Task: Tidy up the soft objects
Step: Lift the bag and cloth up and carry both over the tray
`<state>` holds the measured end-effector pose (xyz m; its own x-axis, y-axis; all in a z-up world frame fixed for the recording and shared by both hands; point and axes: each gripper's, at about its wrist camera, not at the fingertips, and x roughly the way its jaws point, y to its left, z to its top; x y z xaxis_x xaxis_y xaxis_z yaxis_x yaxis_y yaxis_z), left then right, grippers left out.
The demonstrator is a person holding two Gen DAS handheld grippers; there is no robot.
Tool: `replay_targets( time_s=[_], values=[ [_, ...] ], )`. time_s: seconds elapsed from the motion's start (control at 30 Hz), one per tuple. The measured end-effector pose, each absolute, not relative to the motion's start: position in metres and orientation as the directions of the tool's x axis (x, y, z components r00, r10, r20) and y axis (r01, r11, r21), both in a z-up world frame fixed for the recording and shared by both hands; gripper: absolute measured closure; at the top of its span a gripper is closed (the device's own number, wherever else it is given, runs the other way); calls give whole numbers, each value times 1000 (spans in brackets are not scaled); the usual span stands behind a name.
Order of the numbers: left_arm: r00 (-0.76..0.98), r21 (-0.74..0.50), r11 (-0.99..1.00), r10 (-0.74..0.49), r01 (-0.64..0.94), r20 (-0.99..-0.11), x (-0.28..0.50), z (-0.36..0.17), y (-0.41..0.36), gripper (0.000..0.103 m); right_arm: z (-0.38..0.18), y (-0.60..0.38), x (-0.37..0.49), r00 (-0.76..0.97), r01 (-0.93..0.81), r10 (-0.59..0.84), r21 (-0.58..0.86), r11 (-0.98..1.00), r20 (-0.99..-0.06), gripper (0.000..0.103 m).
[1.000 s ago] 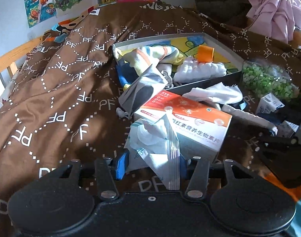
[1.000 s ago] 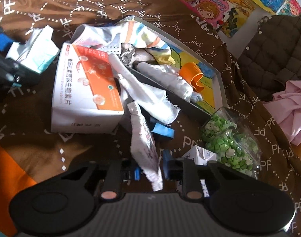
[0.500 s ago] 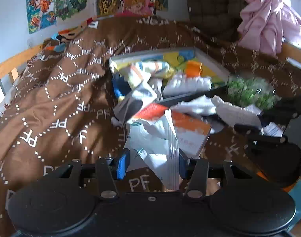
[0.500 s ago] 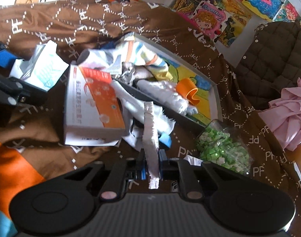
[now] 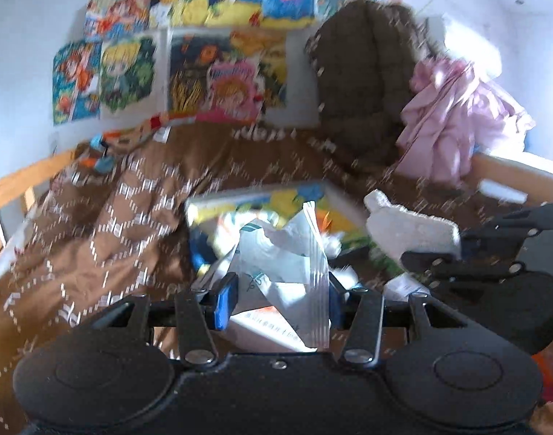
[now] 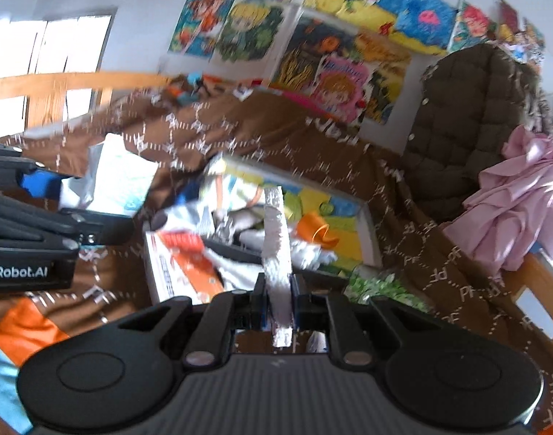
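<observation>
At your ten o'clock the brown quilt (image 5: 106, 224) lies bare, open to pass. Straight ahead at twelve the tray (image 6: 367, 232) is crammed; the box (image 6: 178, 268) blocks its near side, the jacket (image 5: 363, 83) beyond.

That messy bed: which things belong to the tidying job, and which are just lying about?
In the job:
white plastic packet, held by the left gripper
white cloth, held by the right gripper
shallow tray

Lying about:
orange-and-white box
bag of green bits
pink garment

Black left claw (image 5: 280, 299) w/ blue pads (image 5: 225, 299), silver screws.
</observation>
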<state>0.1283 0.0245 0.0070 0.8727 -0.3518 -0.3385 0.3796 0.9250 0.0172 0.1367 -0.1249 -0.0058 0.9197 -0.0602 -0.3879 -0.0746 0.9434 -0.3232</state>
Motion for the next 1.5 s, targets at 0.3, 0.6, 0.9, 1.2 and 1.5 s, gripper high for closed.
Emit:
replay_targets(
  time_s=[0.3,0.6,0.9,1.2,1.5],
  values=[
    [889,-40,917,-396,398,-231,76,66,21,51,56,-142,70,951,2,-66,-208,978,-302,89],
    [906,-63,929,-369,363,-208,22,144,22,51,147,-147,18,959,-20,-35,-190,982,-281,89],
    [901,-135,926,-376,353,-218,23,217,20,50,230,-145,31,951,-47,-24,-220,974,-309,89],
    [871,-51,899,-433,434,-232,143,202,1,50,231,-173,140,938,-74,-9,-227,971,-346,89],
    [830,-122,882,-470,456,-300,314,112,-5,50,140,-205,294,925,-90,13,-186,978,-379,89]
  ],
)
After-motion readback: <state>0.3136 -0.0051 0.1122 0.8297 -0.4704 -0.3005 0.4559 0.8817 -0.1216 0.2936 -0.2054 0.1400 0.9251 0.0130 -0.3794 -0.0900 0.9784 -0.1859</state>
